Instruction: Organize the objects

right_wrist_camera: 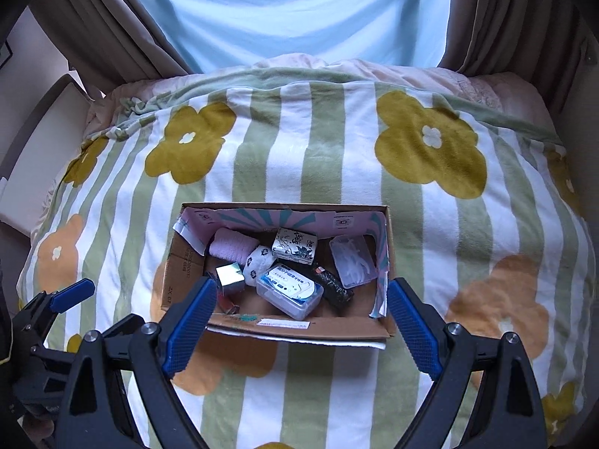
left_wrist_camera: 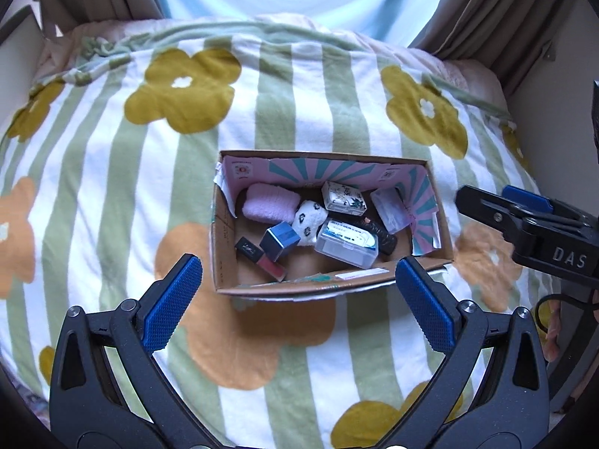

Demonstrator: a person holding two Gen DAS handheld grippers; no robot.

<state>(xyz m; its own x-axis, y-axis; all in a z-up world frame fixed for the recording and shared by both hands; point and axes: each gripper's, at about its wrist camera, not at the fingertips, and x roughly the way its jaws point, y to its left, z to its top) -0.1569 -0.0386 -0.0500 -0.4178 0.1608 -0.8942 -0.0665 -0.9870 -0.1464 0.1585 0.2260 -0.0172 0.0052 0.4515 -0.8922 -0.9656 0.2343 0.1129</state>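
An open cardboard box (left_wrist_camera: 299, 287) (right_wrist_camera: 329, 327) lies on the flowered blanket and holds several small items: a pink towel roll (left_wrist_camera: 270, 205) (right_wrist_camera: 233, 245), a spotted white roll (left_wrist_camera: 309, 218), a floral box (left_wrist_camera: 343, 197) (right_wrist_camera: 295, 248), a clear floss case (left_wrist_camera: 346, 242) (right_wrist_camera: 290, 291), a blue-grey box (left_wrist_camera: 280, 240), a lipstick (left_wrist_camera: 271, 267), a black pouch (left_wrist_camera: 382, 232) and a clear container (left_wrist_camera: 389, 207) (right_wrist_camera: 352, 260). My left gripper (left_wrist_camera: 299, 273) is open and empty, above the box's near wall. My right gripper (right_wrist_camera: 301, 295) is open and empty over the box.
The green-striped blanket with yellow and orange flowers (left_wrist_camera: 187, 86) (right_wrist_camera: 430, 142) covers the bed. Curtains (right_wrist_camera: 123, 18) and a bright window stand behind. The right gripper shows at the right edge of the left wrist view (left_wrist_camera: 524, 220); the left gripper shows at the lower left of the right wrist view (right_wrist_camera: 56, 307).
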